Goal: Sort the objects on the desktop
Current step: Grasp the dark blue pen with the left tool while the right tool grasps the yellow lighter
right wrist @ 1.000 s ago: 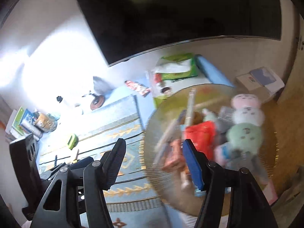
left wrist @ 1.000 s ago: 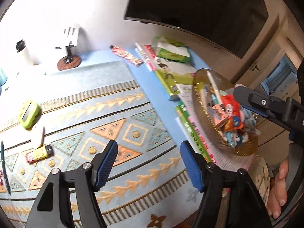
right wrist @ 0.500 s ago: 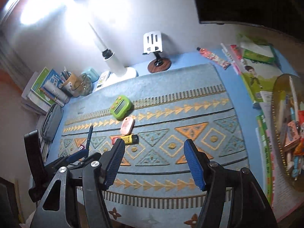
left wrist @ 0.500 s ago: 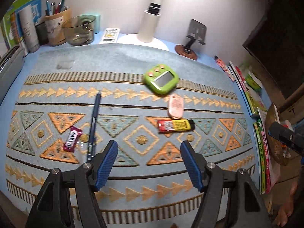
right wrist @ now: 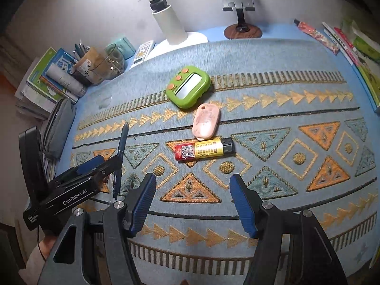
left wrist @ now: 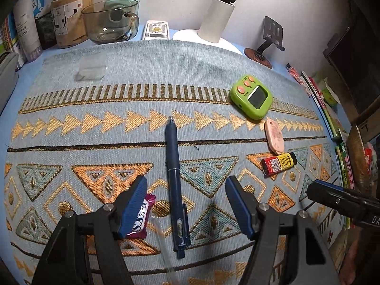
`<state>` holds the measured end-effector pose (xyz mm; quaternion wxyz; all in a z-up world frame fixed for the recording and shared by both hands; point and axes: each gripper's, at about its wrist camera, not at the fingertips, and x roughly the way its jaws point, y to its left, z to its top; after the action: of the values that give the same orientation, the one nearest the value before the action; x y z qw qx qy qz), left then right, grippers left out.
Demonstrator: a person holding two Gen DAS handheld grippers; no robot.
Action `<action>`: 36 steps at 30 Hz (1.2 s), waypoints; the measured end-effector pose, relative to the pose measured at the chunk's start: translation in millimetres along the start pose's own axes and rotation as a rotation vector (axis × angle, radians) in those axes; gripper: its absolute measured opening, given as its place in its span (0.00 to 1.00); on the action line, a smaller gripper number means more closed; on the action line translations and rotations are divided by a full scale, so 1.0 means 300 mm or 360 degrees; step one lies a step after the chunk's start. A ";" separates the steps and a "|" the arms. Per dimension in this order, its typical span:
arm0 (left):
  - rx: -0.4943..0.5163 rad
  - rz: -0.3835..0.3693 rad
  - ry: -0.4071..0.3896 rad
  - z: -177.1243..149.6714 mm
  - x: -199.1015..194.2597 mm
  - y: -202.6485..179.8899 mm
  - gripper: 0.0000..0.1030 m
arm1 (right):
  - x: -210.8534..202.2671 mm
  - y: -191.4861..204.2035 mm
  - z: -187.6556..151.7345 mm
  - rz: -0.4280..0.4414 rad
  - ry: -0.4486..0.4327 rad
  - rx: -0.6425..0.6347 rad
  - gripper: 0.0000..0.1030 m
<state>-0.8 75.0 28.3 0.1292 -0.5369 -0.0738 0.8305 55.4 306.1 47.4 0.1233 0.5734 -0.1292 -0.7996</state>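
A dark blue pen [left wrist: 174, 185] lies lengthwise on the patterned mat, between the wide jaws of my open left gripper [left wrist: 186, 207], which hangs above it. A purple candy wrapper [left wrist: 140, 218] sits half hidden behind the left finger. My right gripper [right wrist: 193, 204] is open over bare mat, just short of a red and yellow lighter [right wrist: 204, 150]. Beyond the lighter lie a pink oval tag [right wrist: 206, 121] and a green timer [right wrist: 188, 86]. The pen [right wrist: 120, 152] and the left gripper [right wrist: 95, 166] also show at the left of the right wrist view.
At the back stand a pen holder [left wrist: 71, 21], a glass mug [left wrist: 110, 20], a remote [left wrist: 155, 29], a lamp base [left wrist: 213, 23] and a phone stand [left wrist: 268, 40]. Books [left wrist: 330, 109] and a gold basket [left wrist: 356, 156] line the right edge. A grey pencil case [right wrist: 59, 128] lies at the left.
Both grippers swung left, away from the gold basket of items, and sank toward the mat. The left one came over the pen, the right one close to the lighter.
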 end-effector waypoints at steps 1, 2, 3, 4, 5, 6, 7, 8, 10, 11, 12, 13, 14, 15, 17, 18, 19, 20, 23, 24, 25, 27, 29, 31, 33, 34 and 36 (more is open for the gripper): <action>0.0020 -0.0008 -0.0011 0.000 0.004 0.000 0.63 | 0.026 -0.004 -0.001 0.0009 0.0021 0.0048 0.62; 0.0041 -0.0009 -0.0020 0.001 0.010 -0.003 0.62 | 0.048 -0.010 0.001 0.0019 0.0037 0.0098 0.62; 0.0063 -0.0002 -0.0020 0.002 0.018 -0.007 0.62 | 0.067 -0.018 0.004 0.0028 0.0048 0.0158 0.62; 0.0085 0.0004 -0.0016 0.002 0.026 -0.010 0.62 | 0.084 -0.028 0.008 0.0033 0.0053 0.0219 0.62; 0.0113 0.0017 -0.0034 0.001 0.027 -0.015 0.60 | 0.099 -0.039 0.013 0.0037 0.0053 0.0281 0.62; 0.0139 0.0022 -0.0043 -0.001 0.029 -0.020 0.58 | 0.113 -0.047 0.019 0.0038 0.0050 0.0342 0.62; 0.0166 0.0027 -0.0051 -0.004 0.031 -0.025 0.55 | 0.123 -0.054 0.025 0.0040 0.0043 0.0396 0.62; 0.0193 0.0033 -0.0059 -0.004 0.031 -0.031 0.53 | 0.131 -0.057 0.030 0.0033 0.0030 0.0443 0.62; 0.0239 0.0048 -0.0070 -0.004 0.037 -0.040 0.47 | 0.139 -0.047 0.040 -0.0028 -0.0025 0.0495 0.62; 0.0257 0.0053 -0.0073 -0.003 0.038 -0.042 0.46 | 0.142 -0.039 0.044 -0.0076 -0.0064 0.0505 0.62; 0.0269 0.0052 -0.0074 -0.001 0.039 -0.043 0.45 | 0.146 -0.029 0.049 -0.0117 -0.0095 0.0510 0.62; 0.0275 0.0050 -0.0074 0.001 0.038 -0.045 0.45 | 0.152 -0.018 0.053 -0.0151 -0.0118 0.0509 0.62; 0.0278 0.0050 -0.0074 0.002 0.039 -0.046 0.45 | 0.156 -0.006 0.058 -0.0185 -0.0142 0.0507 0.62; 0.0281 0.0052 -0.0071 0.004 0.040 -0.047 0.45 | 0.163 0.008 0.063 -0.0230 -0.0158 0.0498 0.62; 0.0300 0.0059 -0.0070 0.001 0.038 -0.045 0.45 | 0.178 0.039 0.070 -0.0345 -0.0184 0.0458 0.63; 0.0311 0.0065 -0.0070 -0.001 0.039 -0.048 0.45 | 0.187 0.058 0.071 -0.0411 -0.0198 0.0429 0.63; 0.0320 0.0070 -0.0070 -0.003 0.039 -0.051 0.45 | 0.198 0.080 0.072 -0.0479 -0.0207 0.0384 0.63; 0.0326 0.0072 -0.0070 -0.004 0.039 -0.052 0.46 | 0.210 0.101 0.070 -0.0549 -0.0216 0.0328 0.63; 0.0325 0.0072 -0.0074 -0.003 0.039 -0.052 0.47 | 0.227 0.135 0.051 -0.0657 -0.0241 0.0192 0.60; 0.0323 0.0072 -0.0077 -0.002 0.040 -0.054 0.47 | 0.222 0.131 0.045 -0.0664 -0.0248 0.0169 0.57; 0.0320 0.0070 -0.0081 -0.002 0.040 -0.053 0.47 | 0.213 0.121 0.040 -0.0667 -0.0251 0.0156 0.47; 0.0318 0.0070 -0.0086 -0.001 0.041 -0.053 0.47 | 0.191 0.090 0.037 -0.0636 -0.0232 0.0131 0.32; 0.0318 0.0068 -0.0085 -0.001 0.043 -0.056 0.47 | 0.170 0.049 0.037 -0.0572 -0.0186 0.0116 0.23; 0.0320 0.0072 -0.0088 -0.001 0.044 -0.056 0.47 | 0.153 0.005 0.030 -0.0517 -0.0156 0.0147 0.23; 0.0327 0.0089 -0.0099 -0.005 0.047 -0.061 0.47 | 0.136 -0.027 0.020 -0.0462 -0.0146 0.0126 0.23; 0.0337 0.0103 -0.0107 -0.010 0.050 -0.065 0.47 | 0.132 -0.026 0.012 -0.0465 -0.0150 0.0099 0.23; 0.0370 0.0144 -0.0123 -0.017 0.049 -0.080 0.47 | 0.131 -0.029 0.005 -0.0458 -0.0154 0.0043 0.23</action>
<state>1.4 102.1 19.6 0.1500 -0.4886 0.0422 0.8585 41.2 300.7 10.2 -0.0068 0.5483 -0.0623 -0.8339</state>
